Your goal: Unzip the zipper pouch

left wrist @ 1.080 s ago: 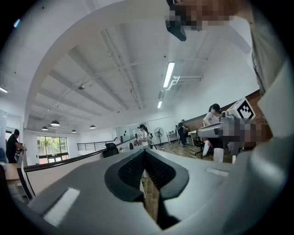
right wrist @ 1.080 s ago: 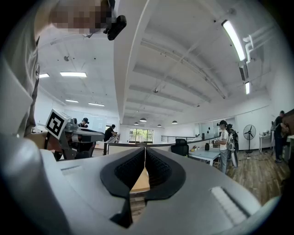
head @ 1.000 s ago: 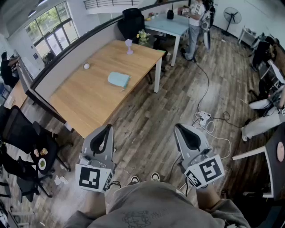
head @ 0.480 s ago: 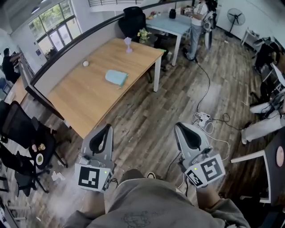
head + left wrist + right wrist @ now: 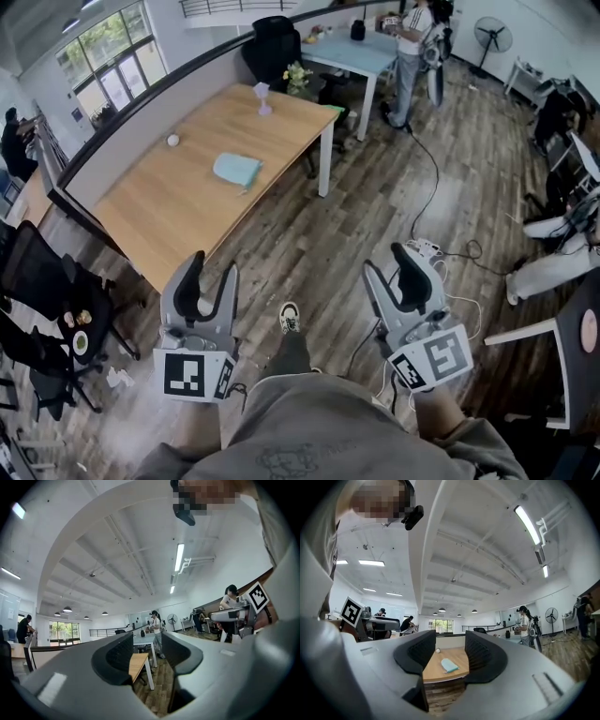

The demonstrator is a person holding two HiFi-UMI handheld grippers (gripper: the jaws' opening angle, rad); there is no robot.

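Observation:
The teal zipper pouch (image 5: 236,170) lies flat in the middle of the wooden table (image 5: 159,216), far ahead of both grippers. In the right gripper view the pouch (image 5: 449,665) shows small between the jaws, well beyond them. My left gripper (image 5: 211,273) hangs over the floor near the table's front corner; its jaws have just been opening and stand open on nothing. My right gripper (image 5: 395,267) is to its right over the floorboards; its jaws have also just been opening and hold nothing. In the left gripper view my left gripper (image 5: 147,653) frames only the table's edge (image 5: 137,663).
A white ball (image 5: 172,140) and a small lilac stand (image 5: 262,96) sit on the table's far side. Black office chairs (image 5: 42,281) stand at the left. A power strip with cables (image 5: 427,248) lies on the floor. A person (image 5: 410,52) stands by a light blue table (image 5: 352,52).
Both grippers' jaws went from shut to wide apart. The person stepped forward, one shoe now out in front, and both grippers drifted a little toward the table.

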